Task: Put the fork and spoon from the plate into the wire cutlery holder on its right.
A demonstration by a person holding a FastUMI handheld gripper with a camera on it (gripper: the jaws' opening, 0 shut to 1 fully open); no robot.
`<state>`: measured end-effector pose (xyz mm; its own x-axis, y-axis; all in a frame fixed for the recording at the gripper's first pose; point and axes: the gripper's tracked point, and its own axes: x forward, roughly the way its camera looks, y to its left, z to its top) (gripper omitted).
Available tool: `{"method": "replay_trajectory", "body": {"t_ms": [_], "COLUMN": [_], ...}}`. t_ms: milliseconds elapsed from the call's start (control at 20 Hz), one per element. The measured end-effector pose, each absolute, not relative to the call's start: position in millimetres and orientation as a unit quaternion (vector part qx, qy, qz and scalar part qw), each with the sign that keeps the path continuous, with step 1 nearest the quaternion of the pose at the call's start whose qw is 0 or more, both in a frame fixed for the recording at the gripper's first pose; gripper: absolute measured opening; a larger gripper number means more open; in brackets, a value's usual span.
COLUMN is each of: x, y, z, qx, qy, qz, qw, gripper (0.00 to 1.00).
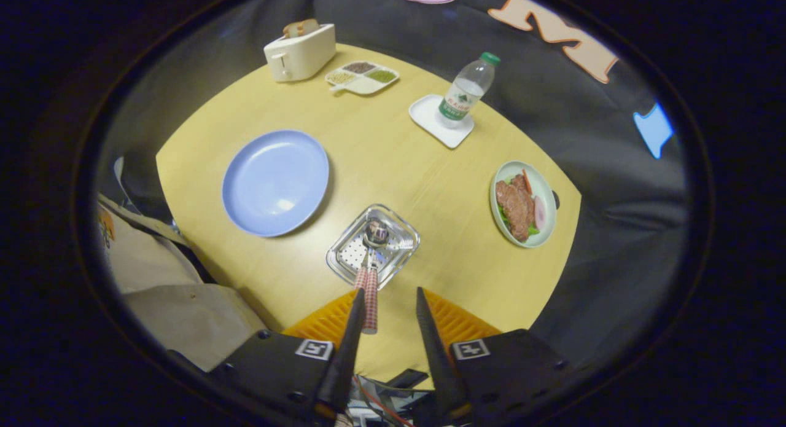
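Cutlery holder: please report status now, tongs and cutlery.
Tongs open, above the holder. Fork and spoon both stand in holder, handles up between the fingers, ungripped. Blue plate bare. Nothing in the way.

the blue plate [274,182] sits flat. right of it stands the shiny wire cutlery holder [373,246]. the fork [400,243] and spoon [376,233] stick up inside it, their checkered handles side by side.

worktop [393,169]: pale yellow wood grain, rounded far edge | wall [614,187]: black cloth, creased, wraps round the worktop | light: soft, from above, glare spot on worktop
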<state>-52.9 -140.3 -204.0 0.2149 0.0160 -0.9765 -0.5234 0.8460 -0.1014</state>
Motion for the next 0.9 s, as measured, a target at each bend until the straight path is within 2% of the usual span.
{"method": "replay_trajectory", "body": {"t_ms": [150, 450, 900], "x": [-34.0, -10.4, -7.1], "y": [-123.7, -112.1, -131.4], "z": [-184.4, -118.0, -51.6], "qx": [-0.152, -0.041, 0.025], "qy": [0.531, 0.358, 0.162], "qz": [0.153, 0.078, -0.005], "qw": [0.819, 0.929, 0.986], "gripper": [0.92, 0.98, 0.99]}}
